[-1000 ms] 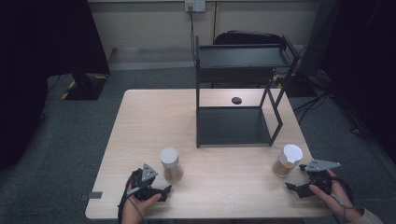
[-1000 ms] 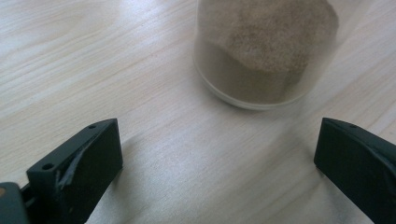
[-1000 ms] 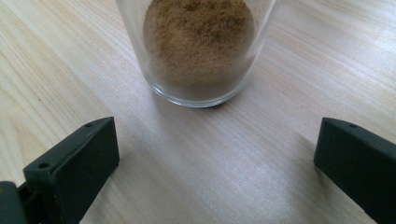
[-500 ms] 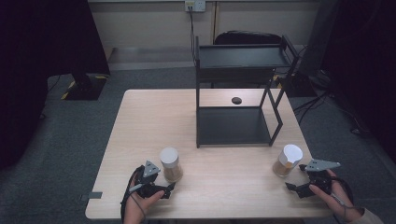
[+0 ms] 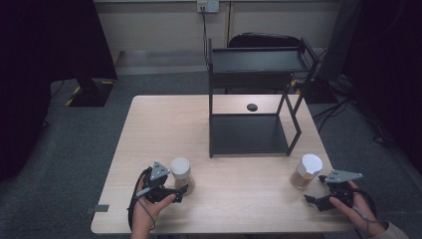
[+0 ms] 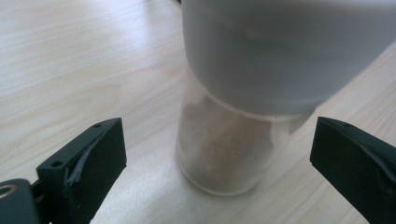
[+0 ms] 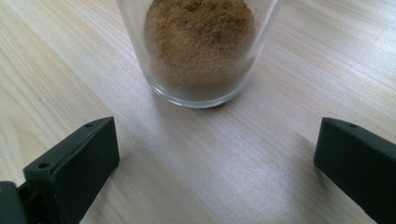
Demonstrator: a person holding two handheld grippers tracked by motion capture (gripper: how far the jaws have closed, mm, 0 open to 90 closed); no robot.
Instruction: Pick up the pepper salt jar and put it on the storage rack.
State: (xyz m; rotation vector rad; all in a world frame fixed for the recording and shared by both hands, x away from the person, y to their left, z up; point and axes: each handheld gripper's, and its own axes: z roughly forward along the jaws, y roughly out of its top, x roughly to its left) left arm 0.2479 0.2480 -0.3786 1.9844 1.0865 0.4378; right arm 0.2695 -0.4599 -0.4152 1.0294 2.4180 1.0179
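Standing upright near the front edge of the table (image 5: 164, 124), the left jar (image 5: 181, 174) has its long axis vertical: a pale lid above, a clear glass body with a tan powder below. It lies at about two o'clock from the left gripper (image 5: 180, 190), just beside it. In the left gripper view the jar (image 6: 224, 149) sits between the two black jaws, which stand wide with bare wood visible on either side of the glass; the pads do not press on it. The jaws have just been closing a little, with the jar between them but untouched.

The right jar (image 5: 306, 171), likewise upright and white-lidded, stands at about ten o'clock from the right gripper (image 5: 312, 200), near but apart. In the right gripper view its base (image 7: 201, 51), holding brown powder, lies ahead of the jaws, not between them; those jaws are spread wide on nothing.

Judgement: the left hand is the nearer to a grip.

Further out, a black two-tier shelf rack (image 5: 254, 99) occupies the far right part of the table, at twelve to one o'clock from the left jar. A small dark disc (image 5: 252, 107) lies on the wood behind its lower tier. Grey carpet surrounds the table.
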